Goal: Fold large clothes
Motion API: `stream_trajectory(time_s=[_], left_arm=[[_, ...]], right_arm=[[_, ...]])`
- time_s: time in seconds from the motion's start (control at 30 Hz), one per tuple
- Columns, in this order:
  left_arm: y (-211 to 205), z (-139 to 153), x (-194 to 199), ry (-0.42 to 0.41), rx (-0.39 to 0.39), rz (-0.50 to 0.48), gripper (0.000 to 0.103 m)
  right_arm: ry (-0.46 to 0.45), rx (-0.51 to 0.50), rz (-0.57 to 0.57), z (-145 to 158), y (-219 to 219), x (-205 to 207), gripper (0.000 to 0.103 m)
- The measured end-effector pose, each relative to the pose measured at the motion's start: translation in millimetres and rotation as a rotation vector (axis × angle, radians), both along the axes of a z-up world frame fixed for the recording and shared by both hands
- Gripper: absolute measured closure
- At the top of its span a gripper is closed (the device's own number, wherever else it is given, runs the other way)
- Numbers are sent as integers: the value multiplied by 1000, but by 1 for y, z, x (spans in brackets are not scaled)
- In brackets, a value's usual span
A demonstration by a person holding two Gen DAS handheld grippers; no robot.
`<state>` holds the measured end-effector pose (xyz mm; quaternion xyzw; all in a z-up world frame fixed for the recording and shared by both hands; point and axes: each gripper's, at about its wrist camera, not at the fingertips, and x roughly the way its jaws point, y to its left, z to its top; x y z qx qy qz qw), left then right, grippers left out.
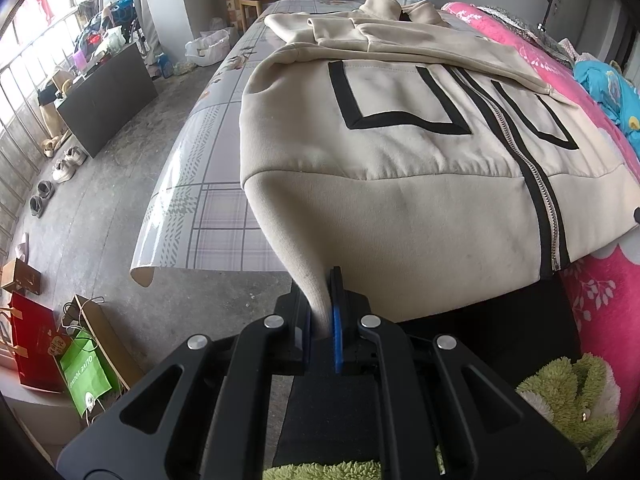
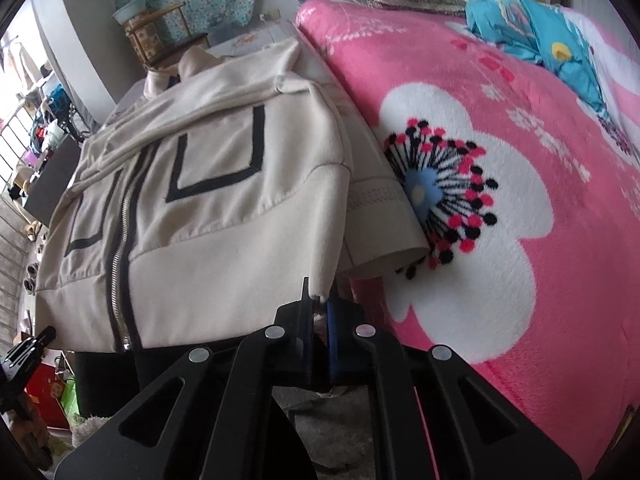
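A cream zip-up jacket (image 1: 400,128) with black pocket outlines lies front-up on the table, its sleeves folded across the chest. My left gripper (image 1: 320,304) is shut on the jacket's bottom left hem corner, and the ribbed fabric stretches up from between the pads. In the right wrist view the same jacket (image 2: 192,208) spreads to the left, and my right gripper (image 2: 319,304) is shut on the bottom right hem corner, with a small fold of cloth pinched at the fingertips. The zipper (image 2: 120,248) runs down the middle.
A checked tablecloth (image 1: 208,208) covers the table under the jacket. A pink flowered blanket (image 2: 500,200) lies on the right with a blue bundle (image 2: 540,36) at its far end. Paper bags (image 1: 84,368), shoes (image 1: 64,168) and a dark cabinet (image 1: 108,100) stand on the floor left.
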<state>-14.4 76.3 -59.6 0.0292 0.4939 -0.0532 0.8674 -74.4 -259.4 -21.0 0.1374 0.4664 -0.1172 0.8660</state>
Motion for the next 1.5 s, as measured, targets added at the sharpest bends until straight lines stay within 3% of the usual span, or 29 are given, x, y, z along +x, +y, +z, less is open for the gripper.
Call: stream_trajectory(time_s=[0.47,0.6,0.7,0.8,1.0,1.1,1.3,1.5], left_arm=[[-3,2,-1,-13,11,6,95],[-3,12,-8,-62,8,-8,95],[1,28,-15,-115,-35,-39,96],[14,44,-11,-129,-169,-65,97],[40,65,29,-116,-389,-34,98],[48,74,53,-132,-456,-15,98],[47,74,117,-125,-480,38,98],[49,44,177,-62,-485,103,97]], right_arm=[[-86,36,27,16,4,6,98],[-104,53,31,20,2,9,98],[-125,68,37,24,-1,12,98],[-152,81,47,31,-3,18,98],[-230,85,80,53,-5,47,98],[-272,84,81,64,-9,67,98],[-311,154,47,62,-35,119,98],[-276,212,12,31,-56,175,98]])
